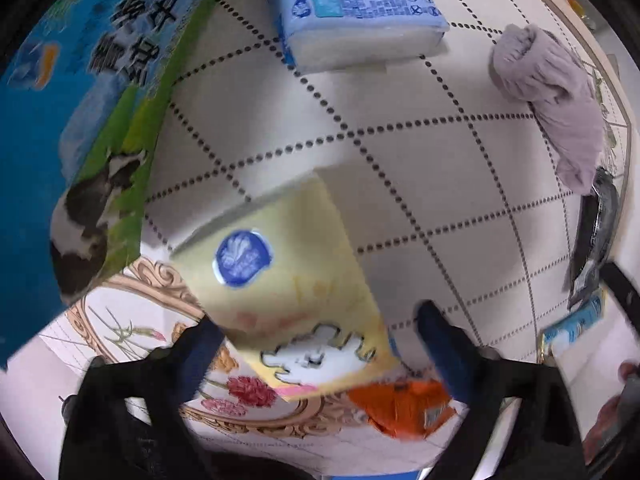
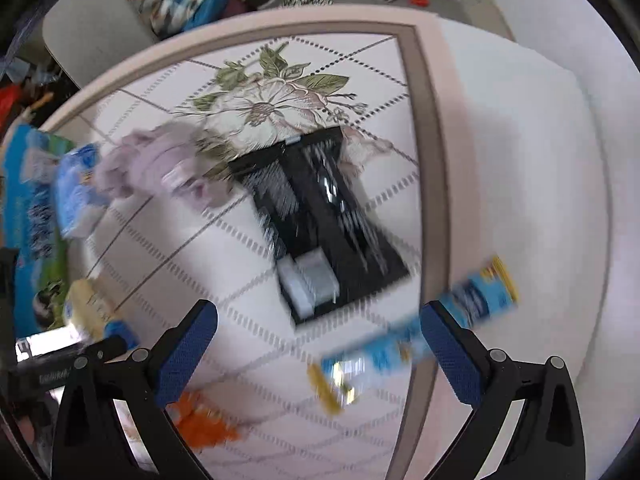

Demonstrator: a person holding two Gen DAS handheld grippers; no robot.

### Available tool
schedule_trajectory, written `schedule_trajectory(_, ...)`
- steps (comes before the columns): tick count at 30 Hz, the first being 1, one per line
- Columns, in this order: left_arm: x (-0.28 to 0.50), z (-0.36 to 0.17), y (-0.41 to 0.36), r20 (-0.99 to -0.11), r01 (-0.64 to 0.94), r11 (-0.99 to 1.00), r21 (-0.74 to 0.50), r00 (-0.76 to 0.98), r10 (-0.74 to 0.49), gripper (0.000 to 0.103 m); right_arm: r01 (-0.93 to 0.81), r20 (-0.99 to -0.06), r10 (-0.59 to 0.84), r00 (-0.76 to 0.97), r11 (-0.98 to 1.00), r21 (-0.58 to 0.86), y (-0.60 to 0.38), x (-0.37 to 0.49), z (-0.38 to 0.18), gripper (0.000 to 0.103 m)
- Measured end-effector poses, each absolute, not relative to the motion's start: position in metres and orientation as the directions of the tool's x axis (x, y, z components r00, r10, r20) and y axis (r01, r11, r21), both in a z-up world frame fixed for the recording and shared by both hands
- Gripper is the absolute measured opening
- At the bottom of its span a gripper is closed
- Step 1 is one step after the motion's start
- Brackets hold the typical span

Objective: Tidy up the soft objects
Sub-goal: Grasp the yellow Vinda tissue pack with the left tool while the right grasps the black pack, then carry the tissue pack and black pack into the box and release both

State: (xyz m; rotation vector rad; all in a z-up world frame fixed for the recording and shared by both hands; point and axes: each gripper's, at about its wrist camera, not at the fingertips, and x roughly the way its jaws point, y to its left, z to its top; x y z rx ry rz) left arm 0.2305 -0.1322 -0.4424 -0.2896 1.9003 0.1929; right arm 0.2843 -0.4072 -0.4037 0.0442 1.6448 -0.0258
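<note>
Yellow tissue pack (image 1: 288, 280) sat between the spread fingers of the left gripper (image 1: 320, 344); whether they pinched it could not be told. Farther off lay a blue tissue pack (image 1: 360, 12), with a mauve cloth (image 1: 552, 92) to the right. Right gripper (image 2: 320, 332) hung released over a black packet (image 2: 320, 216) on the patterned table (image 2: 520, 160).

The right wrist view is smeared by motion: the lilac cloth (image 2: 160, 168), the black packet (image 2: 320, 216) and the blue-and-yellow wrapper (image 2: 416, 340) lose their print and edges. An orange item (image 2: 200, 420) sits partly behind the fingers (image 2: 188, 352) of the right hand-held gripper (image 2: 318, 354). In the left wrist view the blue-and-green carton (image 1: 80, 100) is cut by the frame edge, and the yellow tissue pack (image 1: 288, 280) covers part of the orange packet (image 1: 404, 404); its small print is unreadable.
</note>
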Motion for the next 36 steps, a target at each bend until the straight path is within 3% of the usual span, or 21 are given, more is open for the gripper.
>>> schedule_trajectory(2,0.23,-0.446,-0.139,-0.941,-0.265,0.964,-0.004,-0.324,-0.093,0.068,0.053,-0.996,0.019,-0.087,0.999,0.014,-0.407,0.3,-0.419,0.102)
schedule_trajectory(7,0.228,-0.439,-0.172,-0.963,-0.084,0.996,-0.007,-0.266,-0.029,0.065,0.054,-0.992,-0.023,-0.128,0.998,-0.03,-0.405,0.312,-0.439,0.068)
schedule_trajectory(9,0.228,-0.436,-0.187,-0.972,0.004,1.0,-0.015,-0.233,-0.014,0.064,0.082,-0.99,0.007,-0.144,0.997,-0.005,-0.408,0.305,-0.438,0.065)
schedule_trajectory(14,0.231,-0.442,-0.194,-0.963,0.025,0.996,-0.085,-0.26,-0.076,0.067,0.079,-0.973,0.069,-0.221,0.995,0.053,-0.398,0.276,-0.436,0.064)
schedule_trajectory(17,0.231,-0.444,-0.189,-0.959,-0.005,0.994,-0.107,-0.264,-0.104,0.067,0.095,-0.983,0.067,-0.171,0.994,0.051,-0.399,0.275,-0.43,0.078)
schedule_trajectory(20,0.228,-0.442,-0.187,-0.962,-0.003,0.996,-0.094,-0.257,-0.091,0.062,0.124,-0.986,0.06,-0.153,0.991,0.041,-0.402,0.28,-0.433,0.08)
schedule_trajectory(28,0.224,-0.413,-0.178,-0.982,0.079,0.995,-0.066,-0.182,-0.051,0.061,0.137,-0.992,0.026,-0.124,0.991,0.008,-0.387,0.279,-0.432,0.052)
schedule_trajectory(36,0.226,-0.341,-0.159,-0.994,0.138,0.984,-0.112,-0.028,-0.109,0.061,0.23,-0.993,0.111,-0.038,0.968,0.1,-0.362,0.255,-0.385,0.046)
